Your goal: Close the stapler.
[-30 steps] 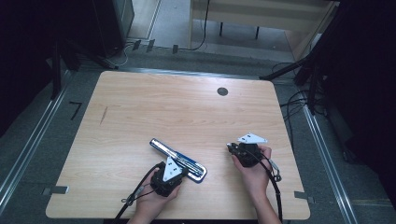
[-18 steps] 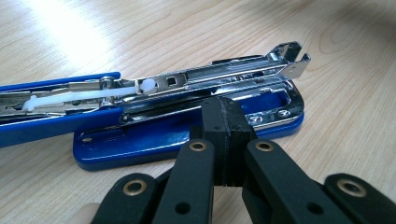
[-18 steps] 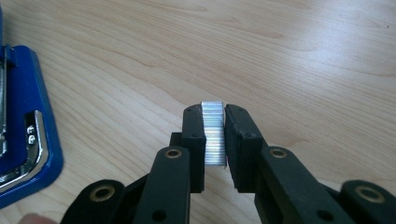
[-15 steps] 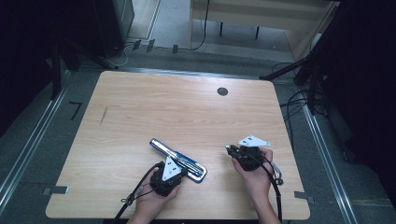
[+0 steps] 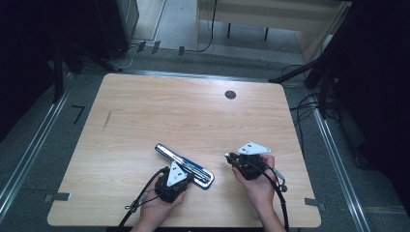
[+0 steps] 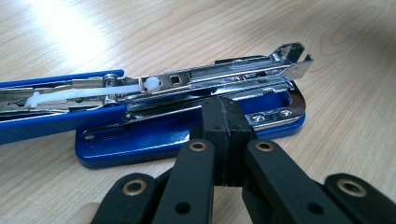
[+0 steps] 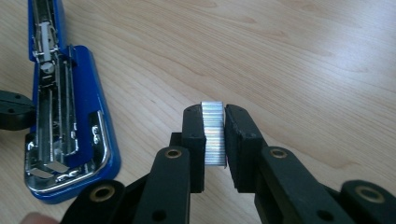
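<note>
stapler [image 5: 183,165], blue with a chromed magazine, lies opened out flat on the wooden table [image 5: 183,111], near the front edge and slightly left of centre, its long axis running diagonally from upper left to lower right. broad bare tabletop extends behind it toward the far edge, where a small dark round grommet [image 5: 230,94] sits; to either side the surface is unobstructed up to the rounded corners. the open magazine channel [image 6: 201,81] shows a white plastic pusher [image 6: 84,93] along its rail; whether any staples lie in it cannot be told. left gripper [image 6: 224,135] rests at the stapler's near end with its jaws clenched together, tips just against the blue base [image 6: 154,140], grasping nothing visible. right gripper [image 7: 215,135] is held to the right of the stapler, apart from it, above the table, jaws clamped on a strip of staples [image 7: 214,135], silver and ribbed, standing upright between the pads. a hand [image 5: 258,186] behind each gripper enters from the front edge, cables trailing.
</note>
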Tool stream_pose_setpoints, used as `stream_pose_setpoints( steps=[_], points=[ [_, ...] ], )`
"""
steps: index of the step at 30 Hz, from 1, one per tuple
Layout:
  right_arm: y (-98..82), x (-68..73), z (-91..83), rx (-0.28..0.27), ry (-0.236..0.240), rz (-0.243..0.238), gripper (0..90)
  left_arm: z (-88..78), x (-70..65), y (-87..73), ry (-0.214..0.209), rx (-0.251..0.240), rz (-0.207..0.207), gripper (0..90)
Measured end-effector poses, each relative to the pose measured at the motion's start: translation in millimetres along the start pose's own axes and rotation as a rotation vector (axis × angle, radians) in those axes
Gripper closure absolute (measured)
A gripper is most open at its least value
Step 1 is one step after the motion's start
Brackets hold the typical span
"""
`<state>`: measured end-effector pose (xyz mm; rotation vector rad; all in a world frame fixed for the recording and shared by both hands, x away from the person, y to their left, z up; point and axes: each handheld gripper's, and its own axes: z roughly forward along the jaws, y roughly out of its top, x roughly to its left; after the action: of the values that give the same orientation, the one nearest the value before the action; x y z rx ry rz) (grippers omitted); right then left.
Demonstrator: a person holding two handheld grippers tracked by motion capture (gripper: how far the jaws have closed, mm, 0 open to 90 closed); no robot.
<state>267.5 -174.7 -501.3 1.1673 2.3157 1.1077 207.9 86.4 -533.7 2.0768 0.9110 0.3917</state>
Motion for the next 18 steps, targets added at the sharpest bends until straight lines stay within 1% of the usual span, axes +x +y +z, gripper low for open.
stream_pose_setpoints(
  steps=[2, 7, 8, 15, 18],
  points=[
    [0.4, 0.7, -0.1, -0.002, 0.003, -0.007, 79.9, 0.0, 0.0, 0.0, 0.0, 0.0, 0.0, 90.0],
    [2.5, 7.5, -1.1, -0.001, 0.019, -0.012, 79.9, 0.0, -0.3, 0.0, 0.001, 0.0, 0.0, 90.0],
    [2.9, 8.5, -0.9, -0.005, 0.021, -0.02, 79.9, 0.1, -0.4, 0.0, 0.001, -0.001, 0.0, 90.0],
    [5.5, 17.1, -1.5, -0.009, 0.052, -0.04, 79.9, -0.1, -0.4, 0.0, 0.002, 0.002, 0.001, 90.0],
    [5.5, 20.4, -0.8, -0.009, 0.061, -0.039, 79.9, -0.1, -0.4, 0.0, 0.002, 0.002, 0.001, 90.0]
  ],
)
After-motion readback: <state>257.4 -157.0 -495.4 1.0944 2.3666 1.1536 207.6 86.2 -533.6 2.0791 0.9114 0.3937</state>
